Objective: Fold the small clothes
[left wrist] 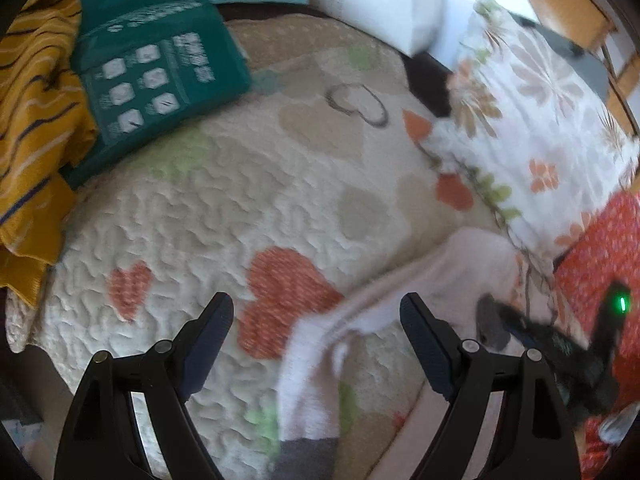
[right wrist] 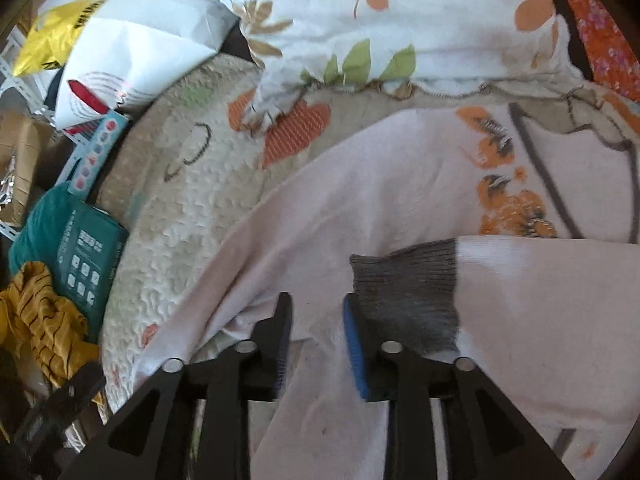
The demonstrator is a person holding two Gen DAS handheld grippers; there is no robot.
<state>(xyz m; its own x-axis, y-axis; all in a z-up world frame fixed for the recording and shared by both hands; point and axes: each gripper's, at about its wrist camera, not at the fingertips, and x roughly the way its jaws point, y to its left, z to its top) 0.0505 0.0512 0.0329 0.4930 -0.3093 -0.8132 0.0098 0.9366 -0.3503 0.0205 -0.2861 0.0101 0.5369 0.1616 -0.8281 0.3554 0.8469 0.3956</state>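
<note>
Quilted bed [left wrist: 192, 216] | pale garment [right wrist: 320, 216] under right tool [right wrist: 316, 304], released | left tool [left wrist: 316, 308] released

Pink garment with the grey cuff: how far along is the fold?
Done: a sleeve with its grey cuff lies folded across the pink garment. In hand: nothing; the right gripper stands open beside the cuff, the left gripper open over the quilt. Left: the remaining folds, not yet visible.

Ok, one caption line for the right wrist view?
Right claw open above a pale pink garment, its grey cuff folded over beside one finger, on a heart-patterned quilt.
</note>
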